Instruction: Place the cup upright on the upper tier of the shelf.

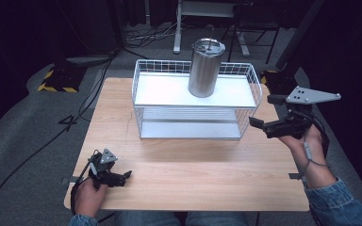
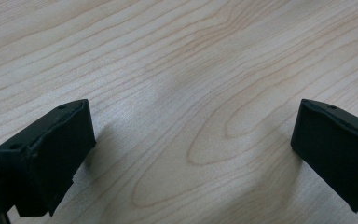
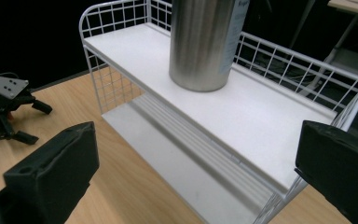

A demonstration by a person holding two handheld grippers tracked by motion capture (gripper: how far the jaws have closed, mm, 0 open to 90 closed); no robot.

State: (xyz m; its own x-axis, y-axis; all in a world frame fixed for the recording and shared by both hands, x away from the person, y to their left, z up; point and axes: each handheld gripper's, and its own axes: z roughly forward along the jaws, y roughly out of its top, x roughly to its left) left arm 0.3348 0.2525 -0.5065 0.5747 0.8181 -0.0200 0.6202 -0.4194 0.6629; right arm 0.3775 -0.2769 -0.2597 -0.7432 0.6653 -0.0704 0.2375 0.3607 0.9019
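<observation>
A: Right gripper [image 3: 196, 154]?
B: Jaws wide apart, holding nothing; the tumbler [image 3: 206, 39] stands ahead on the rack [image 3: 279, 126].
A: Left gripper [image 2: 193, 149]?
B: Wide too, empty, low over the wooden surface [image 2: 177, 60]; dark room beyond.

Brushed-metal tumbler [image 1: 206, 68], white wire rack [image 1: 141, 123], matt wooden table [image 1: 193, 179].

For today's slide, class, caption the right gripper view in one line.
Open right tongs face a steel tumbler standing on the white wire rack's upper shelf.
</observation>
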